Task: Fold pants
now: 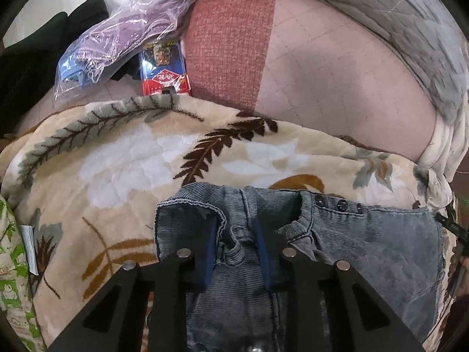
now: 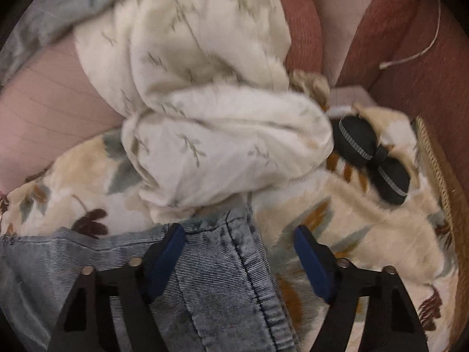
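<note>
Grey-blue corduroy pants [image 1: 366, 249] lie on a cream leaf-patterned fleece blanket [image 1: 132, 161], waistband and snap buttons toward the far side. My left gripper [image 1: 236, 226] points down at the waistband near the fly, and its blue pads pinch a bunched fold of the fabric. In the right wrist view the pants [image 2: 217, 287] end in a stitched side seam. My right gripper [image 2: 239, 231] straddles that edge with jaws wide apart. Its left pad sits over the denim and its right pad over the blanket, and nothing is pinched.
A pink sheet [image 1: 337, 88] and a grey quilt [image 1: 410, 29] lie beyond the blanket. A plastic bag [image 1: 117, 35] and a red-blue box [image 1: 164, 70] sit far left. A crumpled white cloth [image 2: 219, 117], a black bow-shaped object [image 2: 372, 158] and a wicker edge [image 2: 436, 170] are near the right gripper.
</note>
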Tool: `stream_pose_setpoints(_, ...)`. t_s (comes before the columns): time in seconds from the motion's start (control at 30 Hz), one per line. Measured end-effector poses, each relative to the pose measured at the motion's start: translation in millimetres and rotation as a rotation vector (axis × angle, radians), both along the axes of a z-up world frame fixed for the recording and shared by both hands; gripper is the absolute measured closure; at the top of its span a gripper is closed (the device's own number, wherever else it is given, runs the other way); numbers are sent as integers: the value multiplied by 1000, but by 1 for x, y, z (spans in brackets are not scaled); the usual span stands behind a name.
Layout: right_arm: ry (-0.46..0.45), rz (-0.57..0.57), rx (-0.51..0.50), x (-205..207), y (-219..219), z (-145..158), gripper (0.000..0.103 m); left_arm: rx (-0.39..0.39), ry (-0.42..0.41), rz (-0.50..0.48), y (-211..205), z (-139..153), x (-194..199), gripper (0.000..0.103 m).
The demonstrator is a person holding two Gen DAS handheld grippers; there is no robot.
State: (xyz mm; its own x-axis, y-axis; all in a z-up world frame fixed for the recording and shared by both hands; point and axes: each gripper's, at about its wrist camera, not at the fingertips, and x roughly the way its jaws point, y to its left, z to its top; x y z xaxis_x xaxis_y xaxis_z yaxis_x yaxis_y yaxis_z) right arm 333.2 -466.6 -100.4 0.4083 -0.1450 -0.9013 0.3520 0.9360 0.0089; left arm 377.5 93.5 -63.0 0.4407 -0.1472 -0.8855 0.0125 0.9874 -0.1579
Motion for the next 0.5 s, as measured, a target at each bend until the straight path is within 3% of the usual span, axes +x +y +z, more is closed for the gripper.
stream_pose_setpoints(0.03,-26,15,41,-2,1,1,58,1,-5,-3,-1,3,-2,77)
stream_pose_setpoints(0.13,-60,22,22,-9,5,14,84,4,-37,-23,-4,15,-10,78)
stream_pose_setpoints(0.3,-159,57,15,-36,13,49,85,-39,-85,-39,-4,40,-28,78)
stream_pose_setpoints(0.5,-314,17,51,-80,4,109,85,-78,-135,-60,-3,80,-63,79)
